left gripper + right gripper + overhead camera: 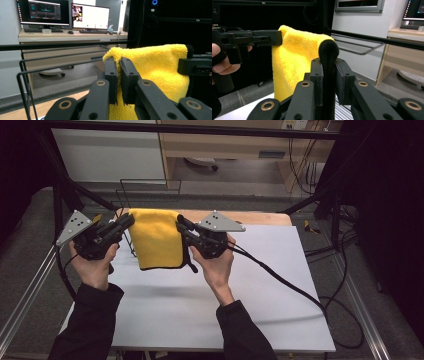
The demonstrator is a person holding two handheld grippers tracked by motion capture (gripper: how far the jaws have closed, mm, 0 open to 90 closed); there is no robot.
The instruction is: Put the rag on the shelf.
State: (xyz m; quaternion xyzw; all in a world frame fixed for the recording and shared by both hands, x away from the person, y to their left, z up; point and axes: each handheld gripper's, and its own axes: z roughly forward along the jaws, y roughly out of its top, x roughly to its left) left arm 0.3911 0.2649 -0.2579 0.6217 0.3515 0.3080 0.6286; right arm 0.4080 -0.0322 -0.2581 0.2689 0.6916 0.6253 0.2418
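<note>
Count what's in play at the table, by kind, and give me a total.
Yellow cloth: 1
Grippers: 2, the left gripper and the right gripper, each shut on the cloth's top edge
Black wire rack: 1
White table: 1
Total: 5

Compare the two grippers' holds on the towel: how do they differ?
The left gripper pinches the yellow towel on its fluffy yellow corner; the right gripper clamps its dark edge trim. In the high view, the left gripper is at the towel's left top corner, the right at its right. Both are shut, holding the towel hanging above the table.
</note>
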